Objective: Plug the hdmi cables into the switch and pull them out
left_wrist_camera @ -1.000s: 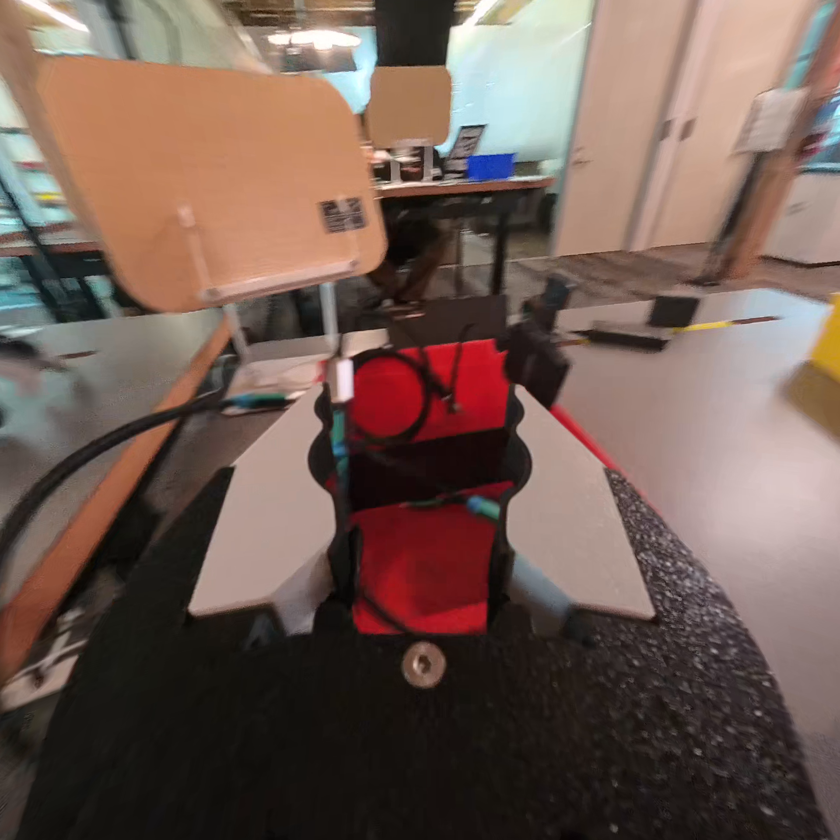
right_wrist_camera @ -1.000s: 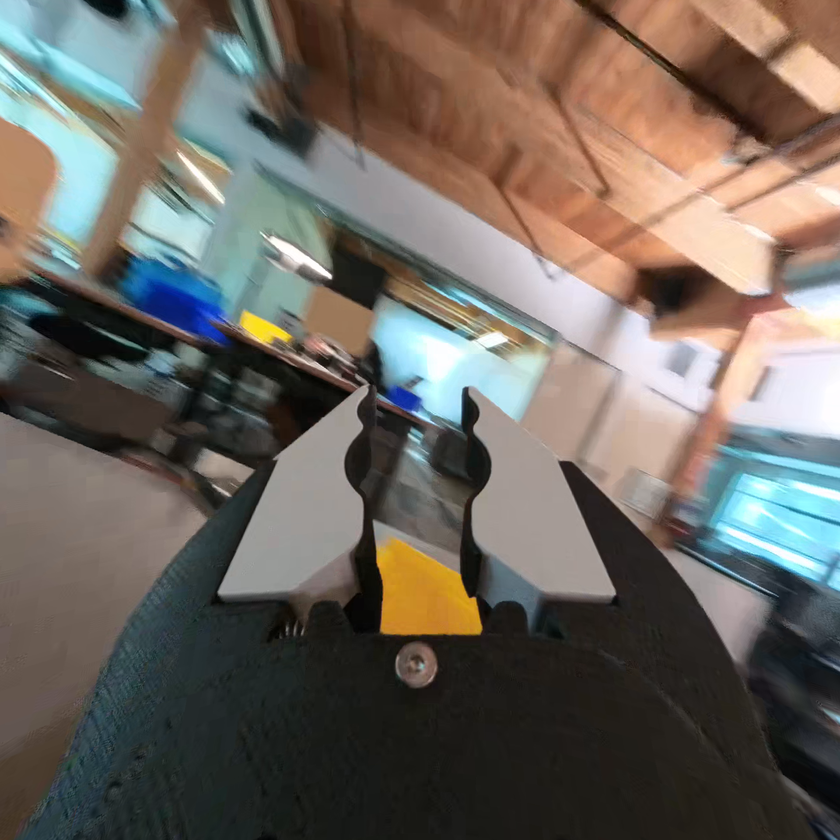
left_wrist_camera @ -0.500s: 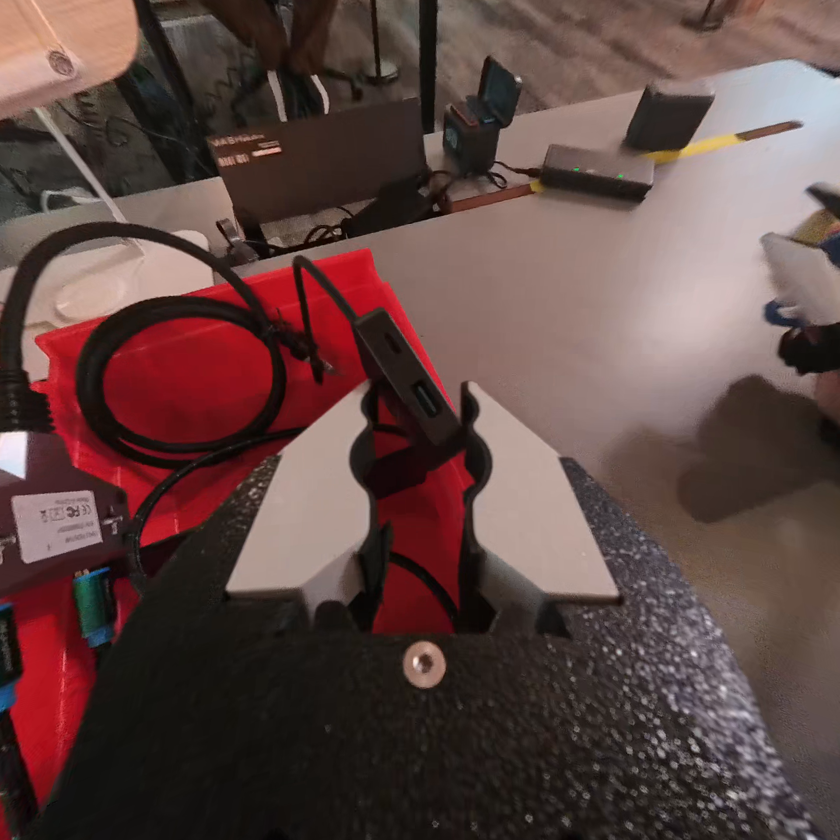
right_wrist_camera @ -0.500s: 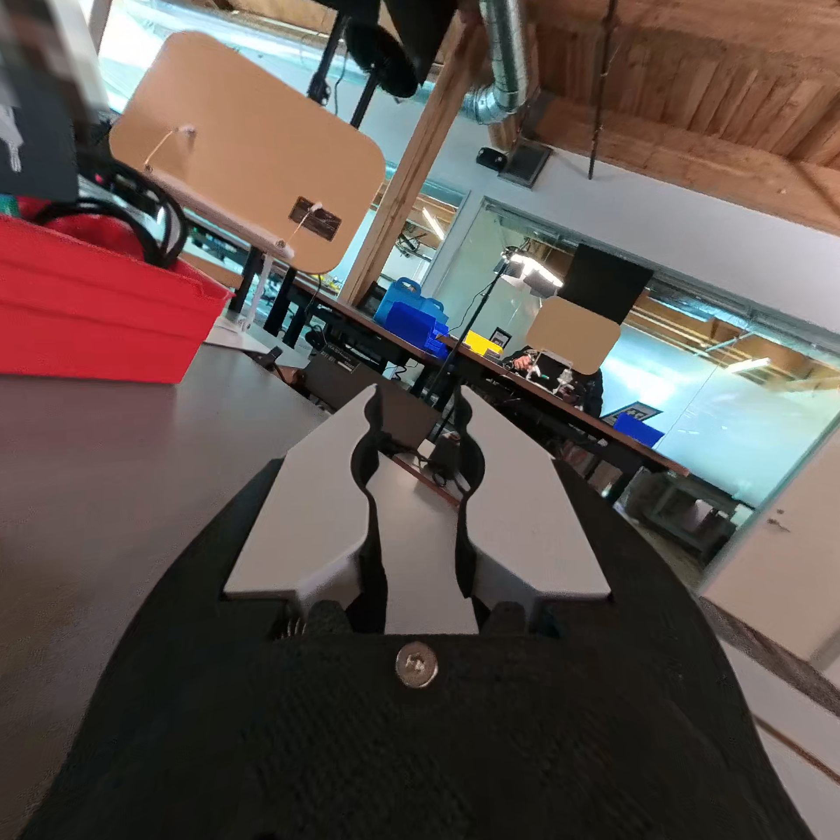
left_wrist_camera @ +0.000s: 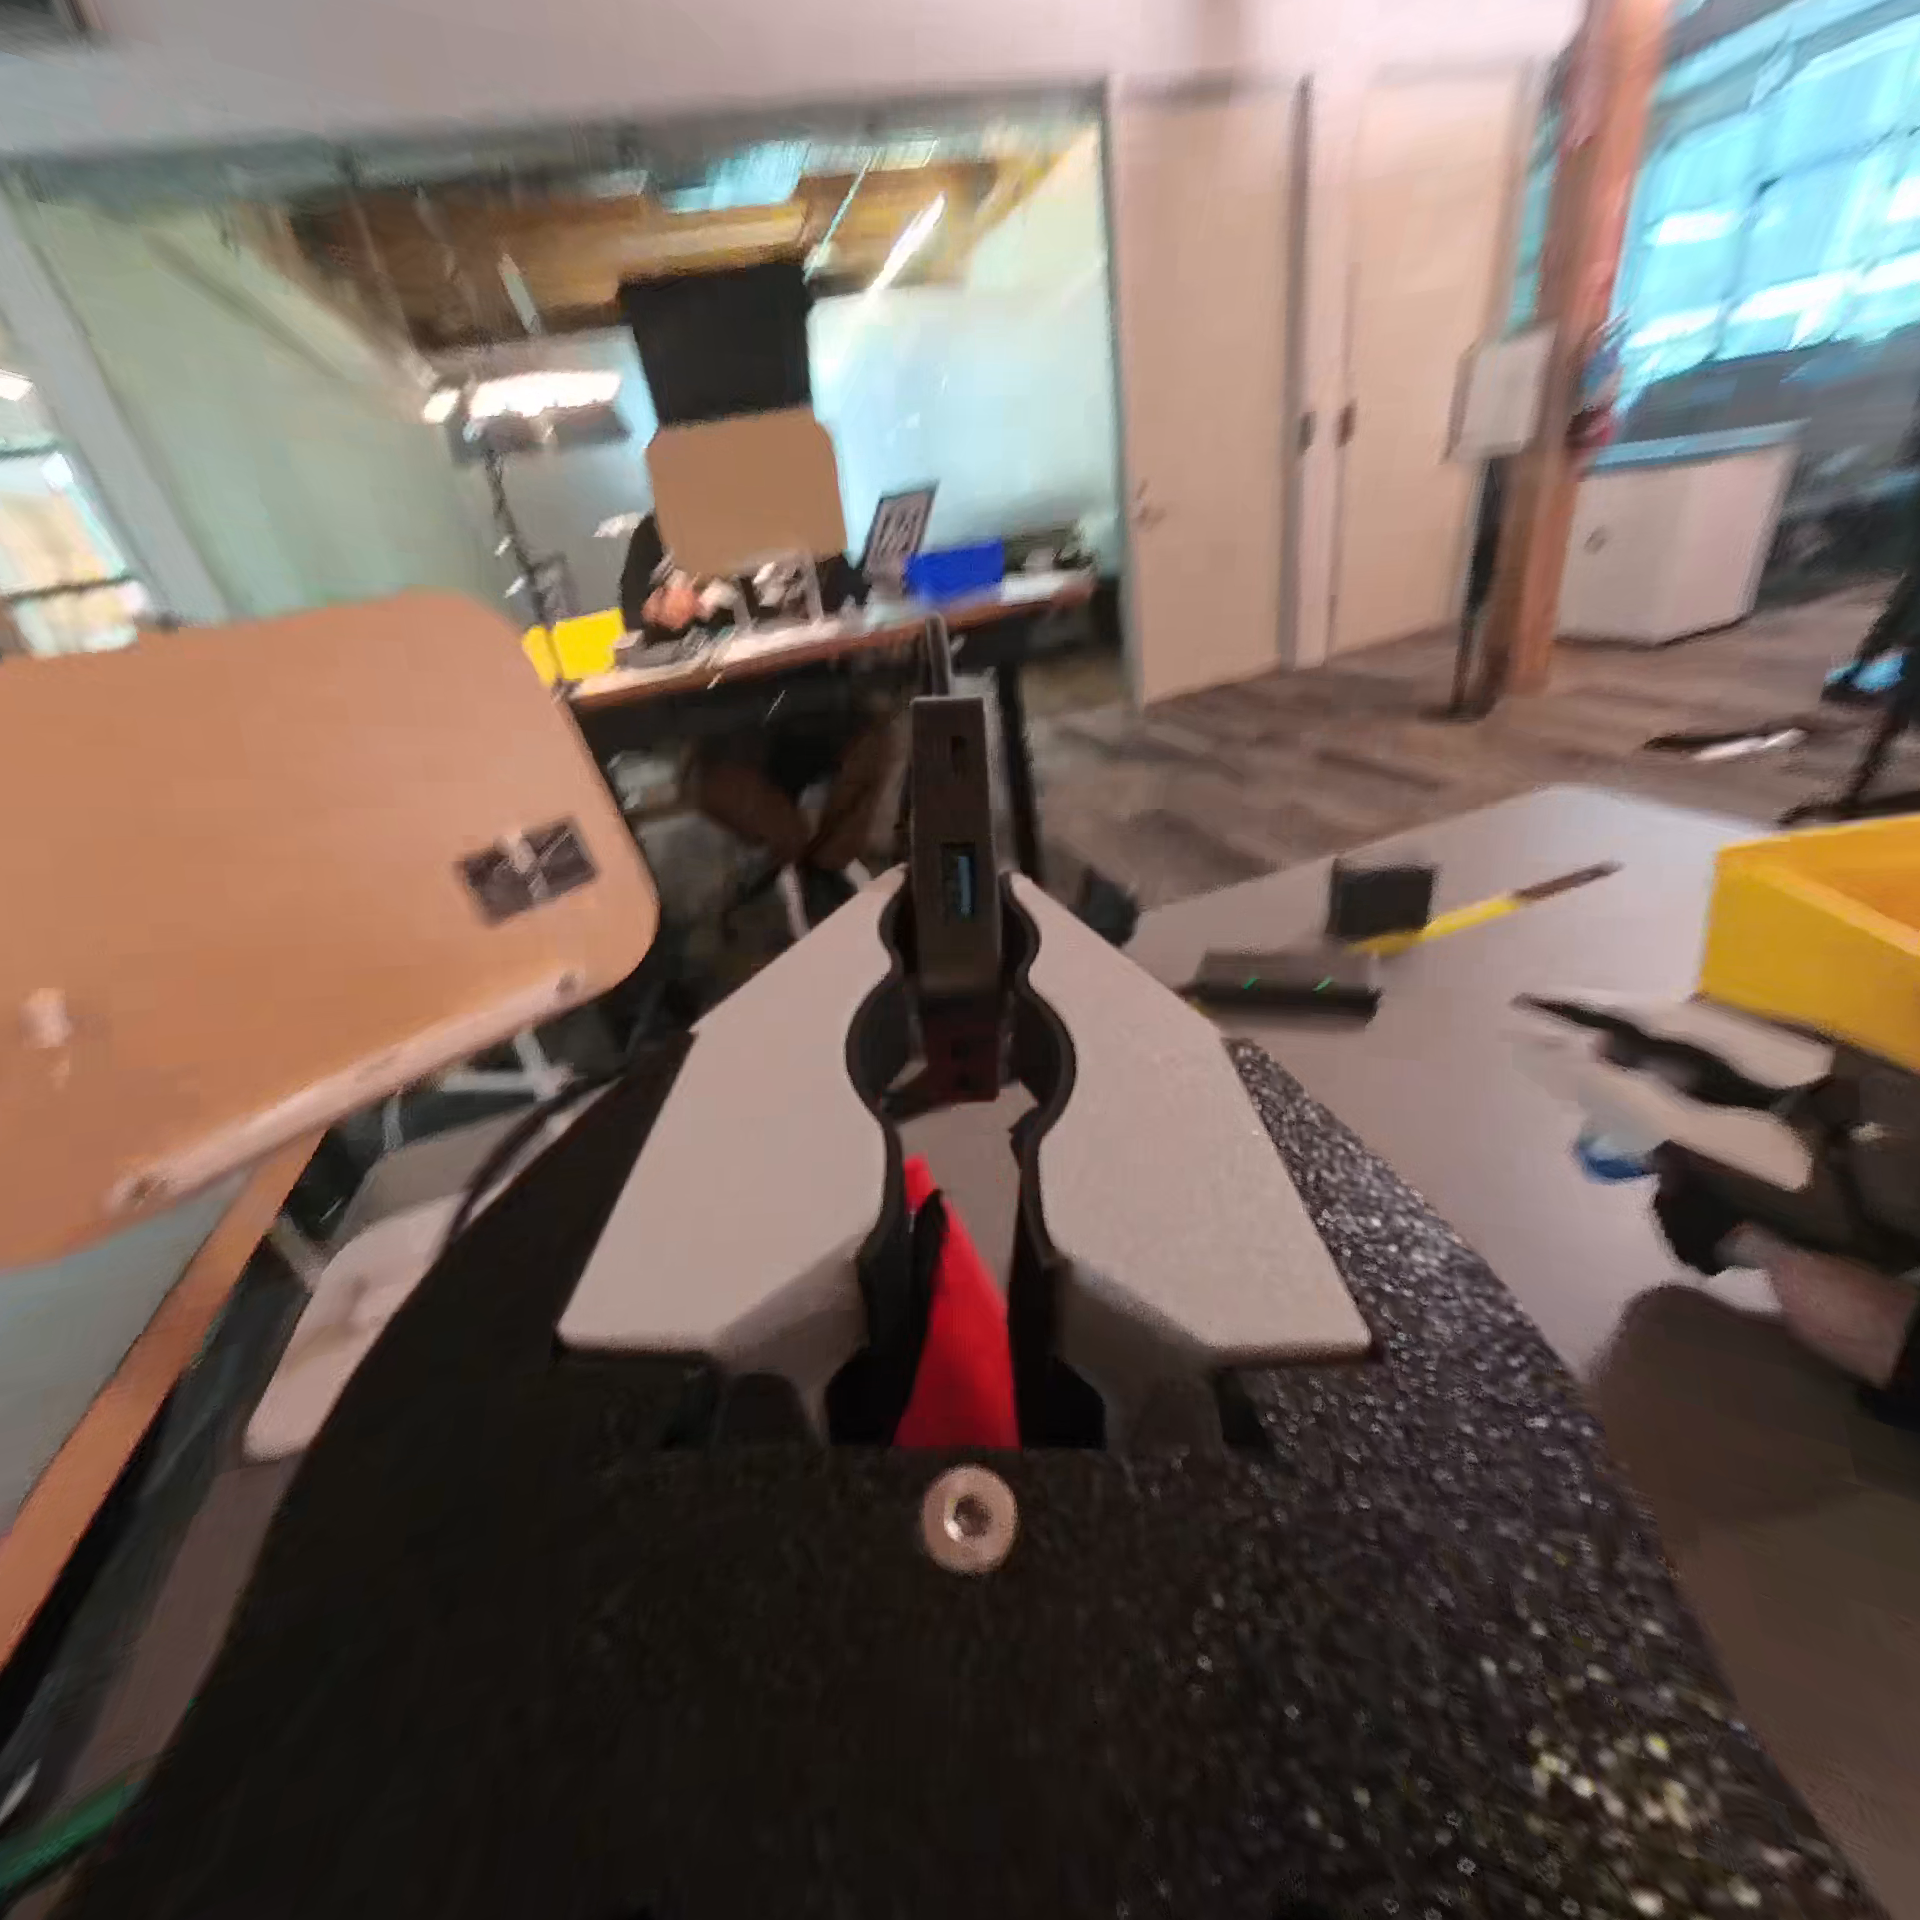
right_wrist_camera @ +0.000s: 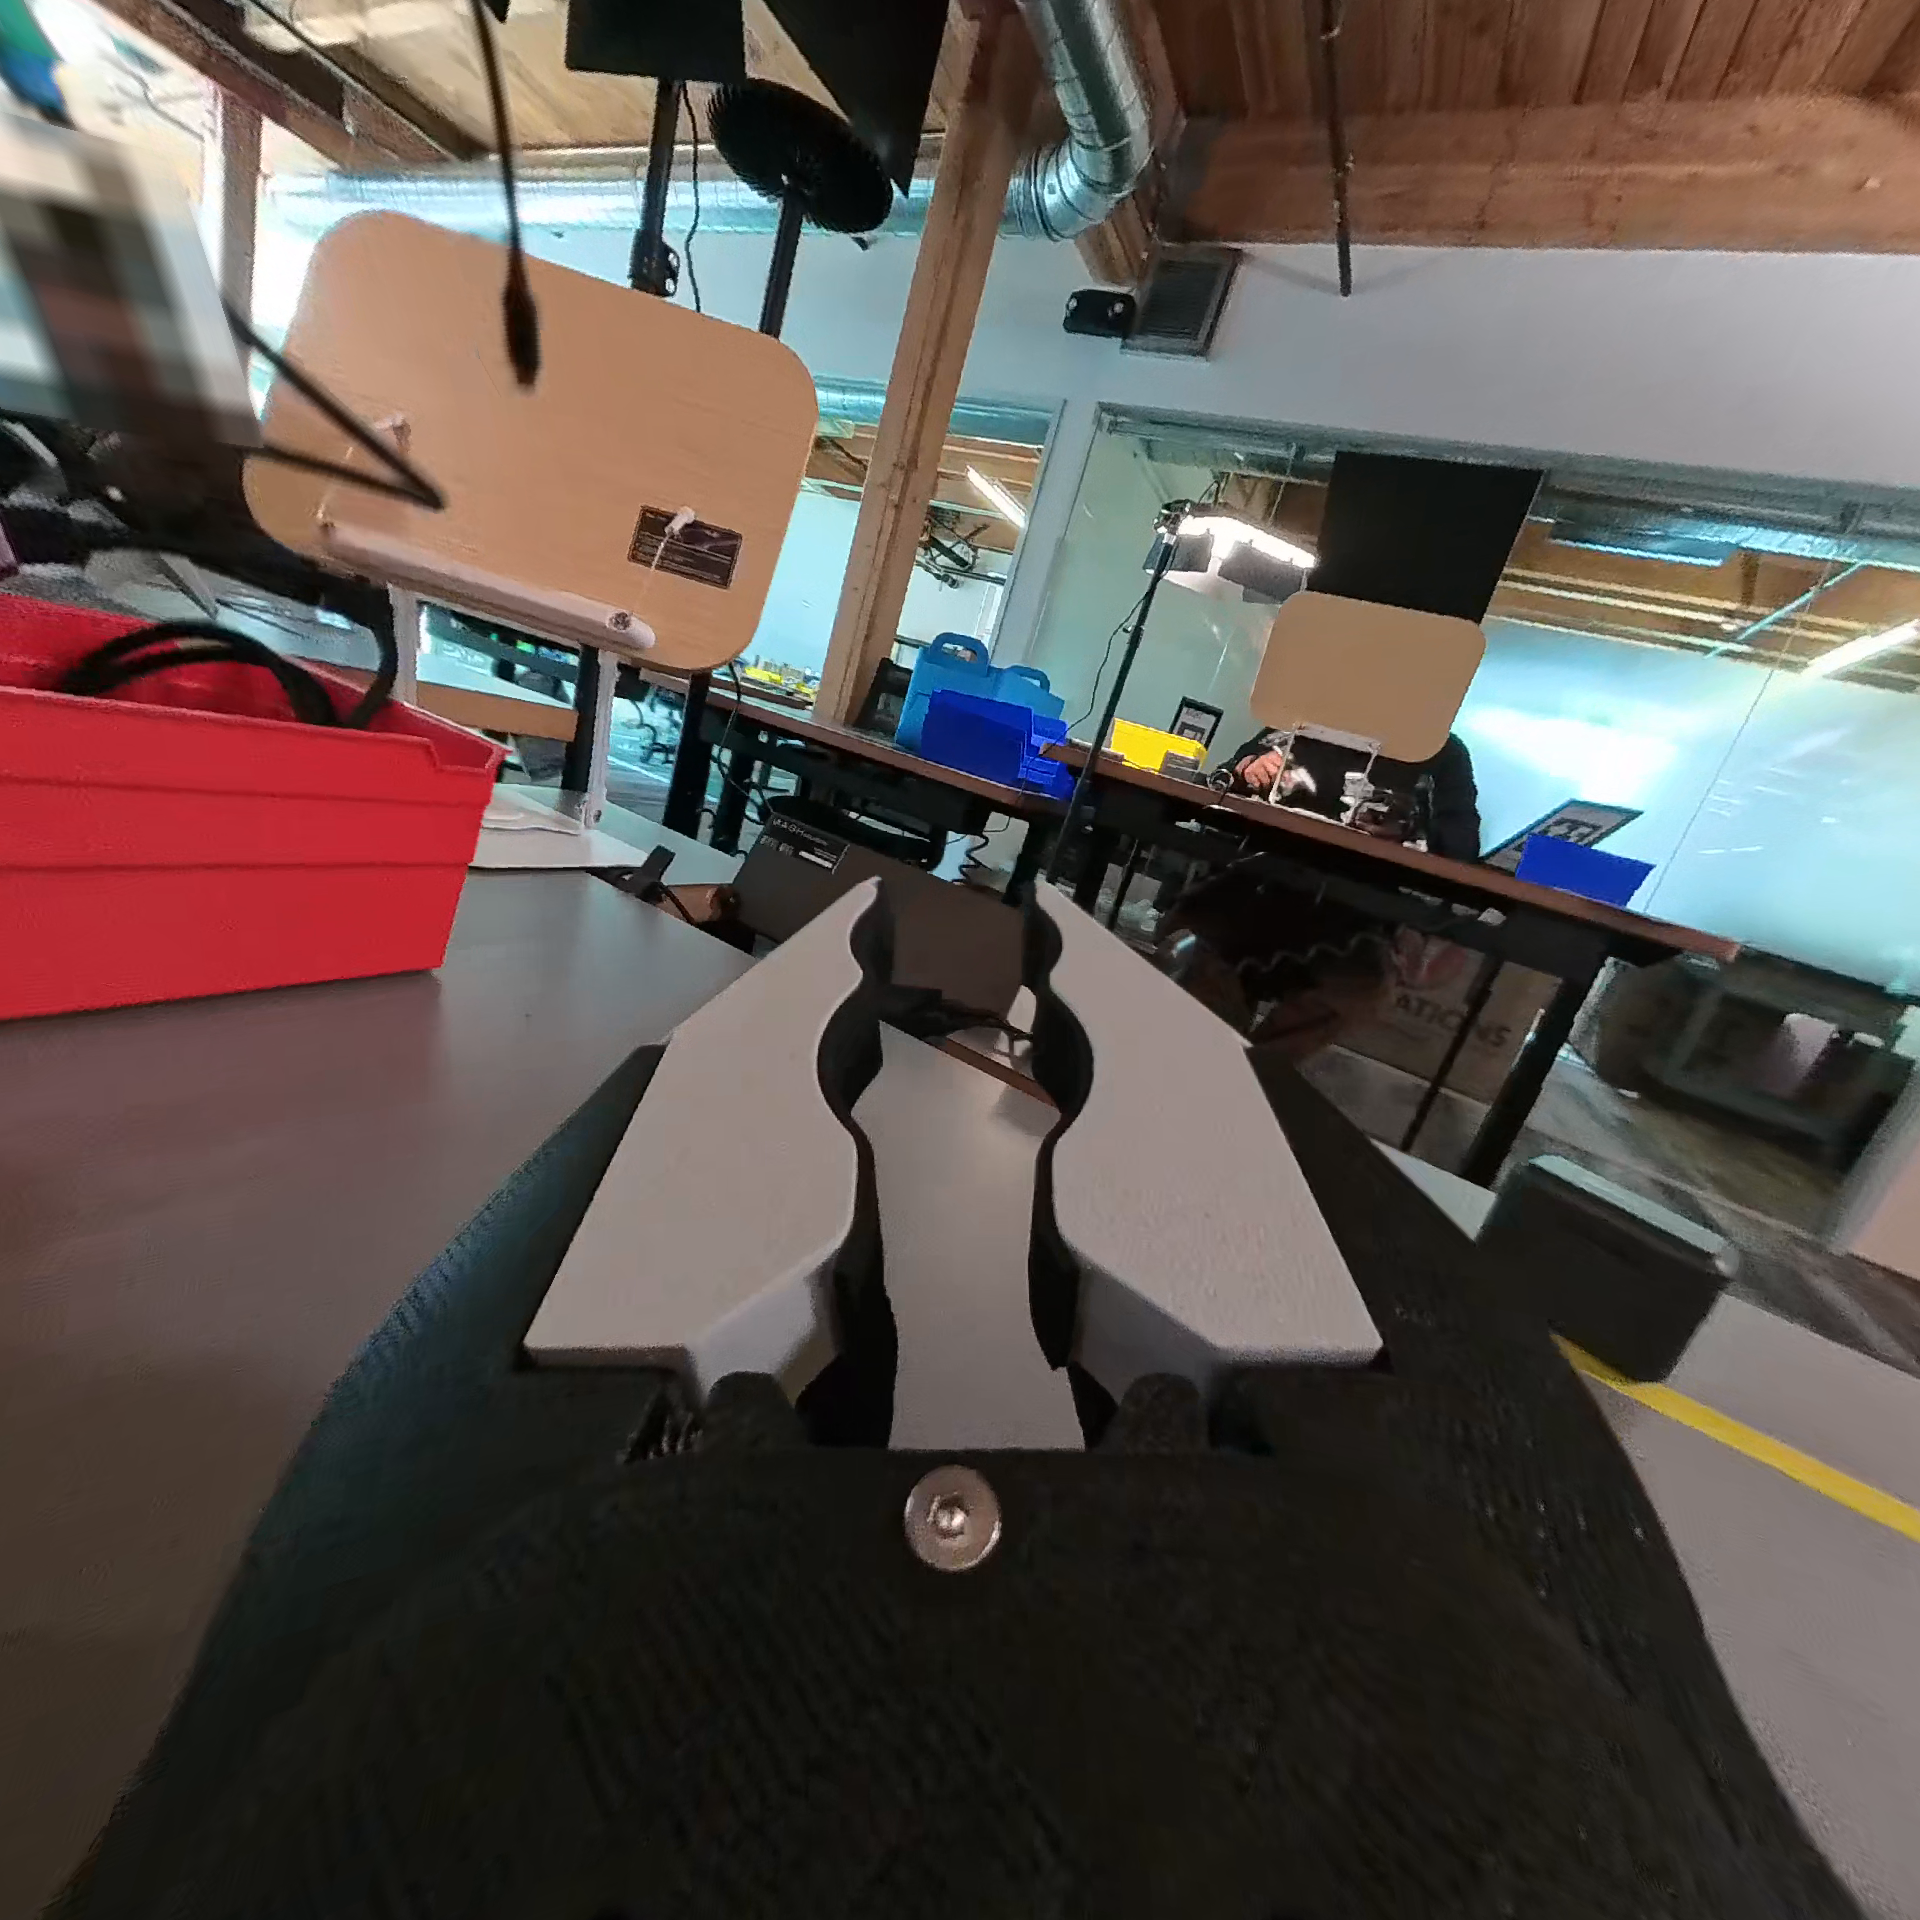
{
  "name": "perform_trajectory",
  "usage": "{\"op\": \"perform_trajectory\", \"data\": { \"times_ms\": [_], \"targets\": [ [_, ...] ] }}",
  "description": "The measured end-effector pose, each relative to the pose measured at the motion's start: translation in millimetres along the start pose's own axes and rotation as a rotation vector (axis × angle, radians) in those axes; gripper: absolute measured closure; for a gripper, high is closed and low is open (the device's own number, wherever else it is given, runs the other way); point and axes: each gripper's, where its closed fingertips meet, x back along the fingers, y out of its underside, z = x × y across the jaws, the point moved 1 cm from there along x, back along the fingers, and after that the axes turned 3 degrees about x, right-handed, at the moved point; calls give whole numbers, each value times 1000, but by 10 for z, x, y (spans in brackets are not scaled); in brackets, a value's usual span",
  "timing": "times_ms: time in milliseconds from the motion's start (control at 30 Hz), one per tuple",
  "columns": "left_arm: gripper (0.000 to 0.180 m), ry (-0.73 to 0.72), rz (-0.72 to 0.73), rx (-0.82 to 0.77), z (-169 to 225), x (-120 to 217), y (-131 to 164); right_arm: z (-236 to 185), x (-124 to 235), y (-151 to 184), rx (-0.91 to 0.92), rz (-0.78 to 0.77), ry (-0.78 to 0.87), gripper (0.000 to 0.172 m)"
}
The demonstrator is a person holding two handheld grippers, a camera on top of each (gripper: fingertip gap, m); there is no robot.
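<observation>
My left gripper [left_wrist_camera: 951,904] is shut on a slim dark switch [left_wrist_camera: 948,831] with a blue port on its face. Both pads press its sides, and it stands upright and sticks out beyond the fingertips. A thin black cable runs from its far end. The red bin [left_wrist_camera: 956,1330] shows below through the jaws. My right gripper [right_wrist_camera: 956,904] is open and holds nothing, low over the grey table [right_wrist_camera: 312,1143]. It also shows blurred at the right of the left wrist view [left_wrist_camera: 1704,1101]. The red bin [right_wrist_camera: 208,831] with coiled black cables [right_wrist_camera: 208,665] stands to its left.
A yellow bin [left_wrist_camera: 1818,935] stands on the table at the right, with a black box [left_wrist_camera: 1382,899] and a flat black device [left_wrist_camera: 1283,987] behind it. A wooden board on a stand [right_wrist_camera: 540,447] rises beyond the red bin. A black cable end [right_wrist_camera: 514,291] dangles above. Left tips to right tips: about 30 cm.
My left gripper closed on the switch in the red bin and lifted it up and out; the view swung from the bin to the room. My right gripper came down low over the table and narrowed slightly.
</observation>
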Motion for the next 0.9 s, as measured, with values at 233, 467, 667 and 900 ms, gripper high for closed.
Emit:
{"op": "perform_trajectory", "data": {
  "times_ms": [233,467,667,900],
  "targets": [
    [169,410,317,355,1155,-477,-210,-95,154,-312,-61,181,-88,156],
    [169,482,260,861,1337,-1337,768,-204,214,-392,128,194,-90,136],
    [170,565,159,1127,1541,-1473,1415,-283,-30,21,305,-42,-63,127],
    [170,599,116,1149,1689,-1502,1656,-340,-90,432,422,-296,-108,153]
  ]
}}
